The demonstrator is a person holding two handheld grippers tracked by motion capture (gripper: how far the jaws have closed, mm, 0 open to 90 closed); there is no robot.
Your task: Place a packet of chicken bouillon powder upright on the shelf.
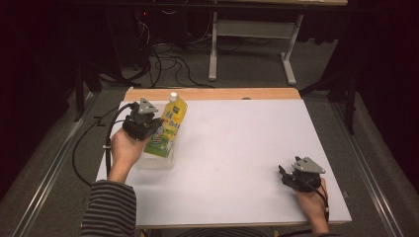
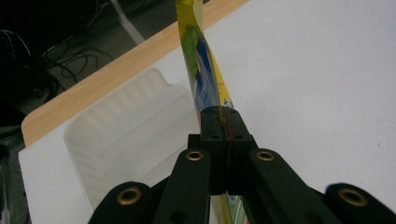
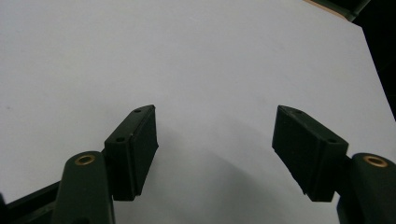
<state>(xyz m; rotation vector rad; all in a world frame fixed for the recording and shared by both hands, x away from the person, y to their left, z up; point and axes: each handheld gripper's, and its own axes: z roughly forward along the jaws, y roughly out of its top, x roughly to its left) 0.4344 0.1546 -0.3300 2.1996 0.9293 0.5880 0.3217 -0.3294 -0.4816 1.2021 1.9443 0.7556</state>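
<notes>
Left hand-held gripper (image 2: 219, 122): jaws clenched on the thin edge of a yellow-green refill pouch (image 2: 201, 70) with a white cap, held upright and slightly tilted, its lower end inside a clear plastic tray (image 2: 112, 140). The tray rests near the left edge of the bench (image 1: 237, 148), toward the far left corner. The person's left hand (image 1: 123, 148), in a striped sleeve, grips the tool from below. Right hand-held gripper (image 3: 215, 149): jaws spread wide and released, holding nothing, just above bare white bench surface near the near right corner, well apart from the pouch.
</notes>
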